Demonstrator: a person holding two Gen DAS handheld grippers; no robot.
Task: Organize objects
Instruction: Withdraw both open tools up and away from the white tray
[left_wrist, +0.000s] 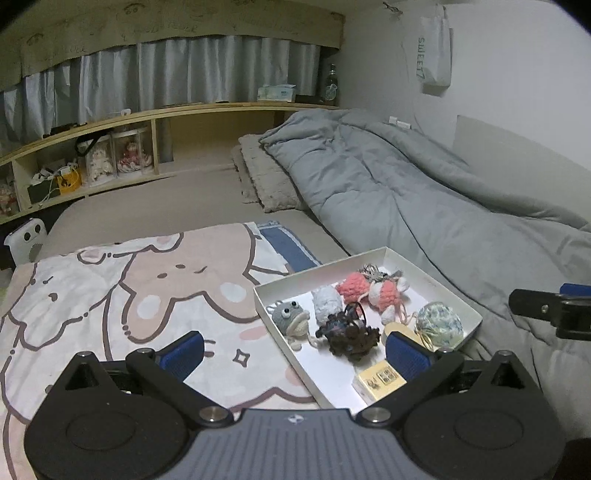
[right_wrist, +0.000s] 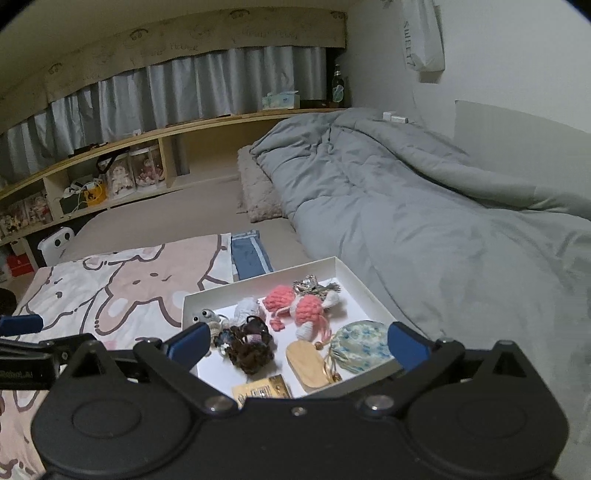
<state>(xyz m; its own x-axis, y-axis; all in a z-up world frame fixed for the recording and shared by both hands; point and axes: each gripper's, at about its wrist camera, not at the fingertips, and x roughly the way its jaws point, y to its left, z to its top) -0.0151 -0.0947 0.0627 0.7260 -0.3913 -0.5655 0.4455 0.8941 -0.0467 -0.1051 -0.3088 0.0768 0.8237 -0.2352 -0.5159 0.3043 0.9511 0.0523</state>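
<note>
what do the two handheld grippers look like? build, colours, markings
Both match: black plastic bodies with two round housings, black linkage arms on silver pivot bolts, and blue ribbed pads on the fingers. The left gripper has a grey ribbed centre plate with a small round emblem; the right gripper is plain black there. No cables or sleeves visible.

Tray (left_wrist: 436, 275) of small items on bed, right of blanket (left_wrist: 147, 295).
Inside: fish toy (left_wrist: 290, 315) far left, pouch (left_wrist: 439, 323) right, scrunchies (left_wrist: 351, 332) between, knitted charms (left_wrist: 373, 291) behind, card (left_wrist: 380, 380) nearest; duvet (left_wrist: 406, 184) farther right.
</note>
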